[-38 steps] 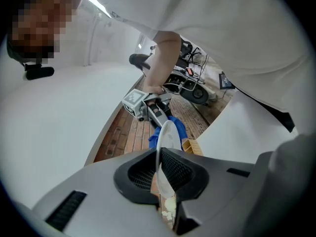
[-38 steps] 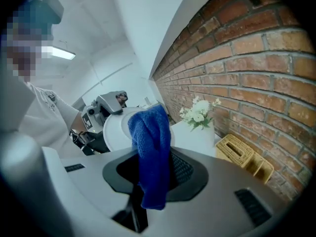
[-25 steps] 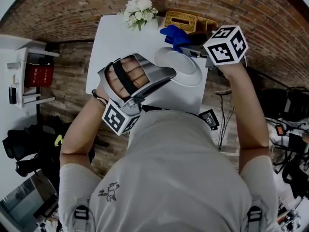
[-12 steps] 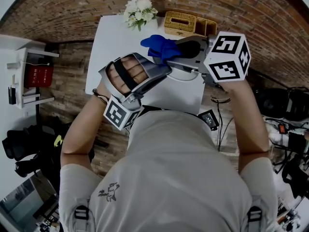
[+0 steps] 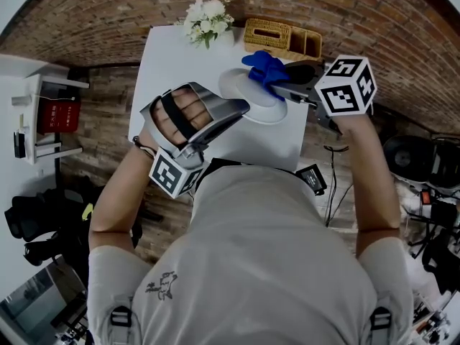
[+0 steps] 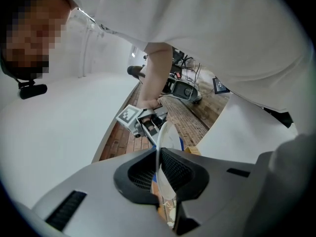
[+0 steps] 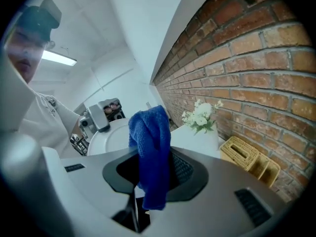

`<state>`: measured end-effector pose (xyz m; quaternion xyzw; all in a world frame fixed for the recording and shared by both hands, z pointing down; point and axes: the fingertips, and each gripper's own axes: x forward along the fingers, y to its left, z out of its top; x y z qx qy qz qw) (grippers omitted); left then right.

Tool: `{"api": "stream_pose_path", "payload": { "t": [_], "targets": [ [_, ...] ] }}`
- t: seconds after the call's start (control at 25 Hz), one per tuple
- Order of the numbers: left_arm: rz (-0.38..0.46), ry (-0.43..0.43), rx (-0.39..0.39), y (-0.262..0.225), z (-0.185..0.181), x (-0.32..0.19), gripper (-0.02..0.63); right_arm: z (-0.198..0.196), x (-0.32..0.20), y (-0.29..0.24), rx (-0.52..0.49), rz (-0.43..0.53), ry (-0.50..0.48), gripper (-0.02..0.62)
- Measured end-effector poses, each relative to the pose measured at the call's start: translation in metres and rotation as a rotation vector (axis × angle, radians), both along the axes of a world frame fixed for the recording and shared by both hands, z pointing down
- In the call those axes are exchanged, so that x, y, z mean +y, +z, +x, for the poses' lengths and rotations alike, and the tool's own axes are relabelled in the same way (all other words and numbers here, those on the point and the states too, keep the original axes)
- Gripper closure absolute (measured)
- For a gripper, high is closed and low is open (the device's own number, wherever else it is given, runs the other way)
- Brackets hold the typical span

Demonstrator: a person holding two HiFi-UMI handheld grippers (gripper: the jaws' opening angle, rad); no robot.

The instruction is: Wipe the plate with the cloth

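A white plate (image 5: 244, 99) hangs tilted above the white table, and my left gripper (image 5: 239, 109) is shut on its near rim. In the left gripper view the plate (image 6: 166, 141) stands edge-on between the closed jaws of the left gripper (image 6: 160, 177). My right gripper (image 5: 282, 86) is shut on a blue cloth (image 5: 264, 66), which lies against the plate's far right part. The right gripper view has the cloth (image 7: 150, 152) draped out of the jaws of the right gripper (image 7: 153, 181), with the plate (image 7: 109, 136) and the left gripper (image 7: 98, 118) behind it.
The white table (image 5: 169, 63) carries a bunch of white flowers (image 5: 207, 11) and a wicker basket (image 5: 279, 34) at its far edge. Brick floor surrounds it. Cables and a black device (image 5: 313, 177) lie to the right, shelving and bags to the left.
The right gripper swept the blue cloth leftward over the plate, then back to its far right part. The left gripper has kept its hold on the plate's rim, barely shifting.
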<state>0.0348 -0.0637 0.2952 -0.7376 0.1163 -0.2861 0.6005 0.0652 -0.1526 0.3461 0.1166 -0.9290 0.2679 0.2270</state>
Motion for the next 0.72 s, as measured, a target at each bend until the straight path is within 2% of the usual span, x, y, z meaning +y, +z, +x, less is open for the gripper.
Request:
{"api": "stream_pose_path", "payload": {
  "t": [0.16, 0.32, 0.48, 0.72],
  "targets": [
    [0.007, 0.026, 0.01, -0.007, 0.01, 0.005, 0.569, -0.017, -0.004, -0.007, -0.005, 0.031, -0.019, 0.485],
    [-0.002, 0.024, 0.02, -0.007, 0.01, 0.002, 0.569, -0.038, -0.001, -0.027, -0.085, 0.023, -0.047, 0.485],
    [-0.022, -0.003, 0.017, 0.003, 0.002, -0.003, 0.571, -0.047, 0.015, -0.039, -0.173, -0.017, -0.099, 0.485],
    [-0.068, -0.052, 0.021, 0.019, -0.018, -0.014, 0.571, -0.038, 0.024, -0.024, -0.222, -0.097, -0.116, 0.485]
  ]
}}
